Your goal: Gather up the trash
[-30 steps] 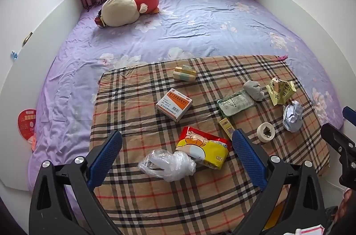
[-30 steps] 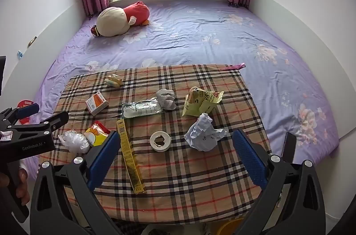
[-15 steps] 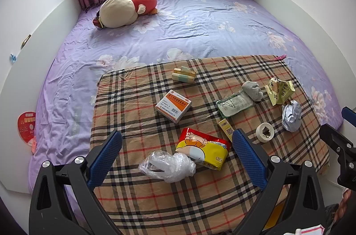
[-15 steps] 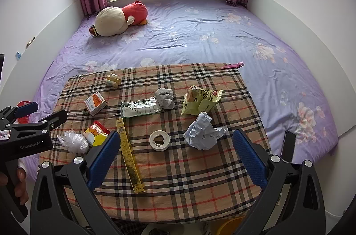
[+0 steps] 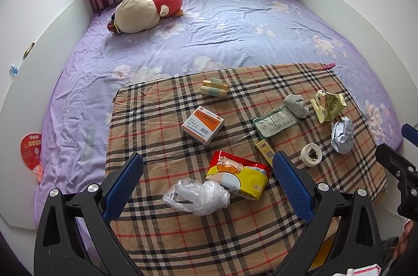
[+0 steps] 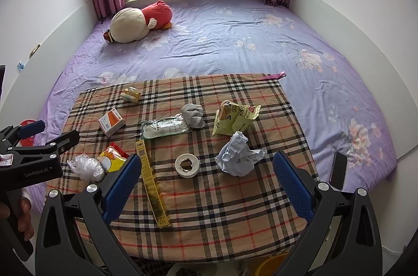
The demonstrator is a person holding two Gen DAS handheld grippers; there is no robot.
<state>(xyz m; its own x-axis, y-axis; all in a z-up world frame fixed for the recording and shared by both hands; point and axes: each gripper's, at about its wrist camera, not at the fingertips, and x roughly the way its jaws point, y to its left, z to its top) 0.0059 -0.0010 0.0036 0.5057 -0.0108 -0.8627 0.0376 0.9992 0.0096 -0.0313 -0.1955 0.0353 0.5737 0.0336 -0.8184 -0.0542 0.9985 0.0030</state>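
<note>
Left wrist view: the left gripper (image 5: pixel 206 182) hangs above the near edge of the plaid cloth (image 5: pixel 162 145), fingers spread wide and clasping nothing. The crumpled clear plastic bag (image 5: pixel 197 196) lies almost midway between the two blue pads (image 5: pixel 122 187), slightly toward the camera, touching the near corner of the red-and-yellow snack packet (image 5: pixel 239 178). Its long axis runs roughly across the gap from pad to pad, so I judge a grasp would need either a wrist turn or a bite on the bunched middle.

From the right wrist view, the right gripper (image 6: pixel 206 184) is likewise wide apart and empty, over the near side of the plaid cloth. The crumpled blue-white paper ball (image 6: pixel 239 158) sits just ahead of the fingers, right of centre, with the white tape ring (image 6: pixel 186 165) to its left. The long yellow box (image 6: pixel 151 179) lies lengthwise, pointing away from the camera, beside the left pad.

Each piece of trash has its own nearer hand: bag for the left, paper for the right. Nothing is collected yet, by the look of it.
</note>
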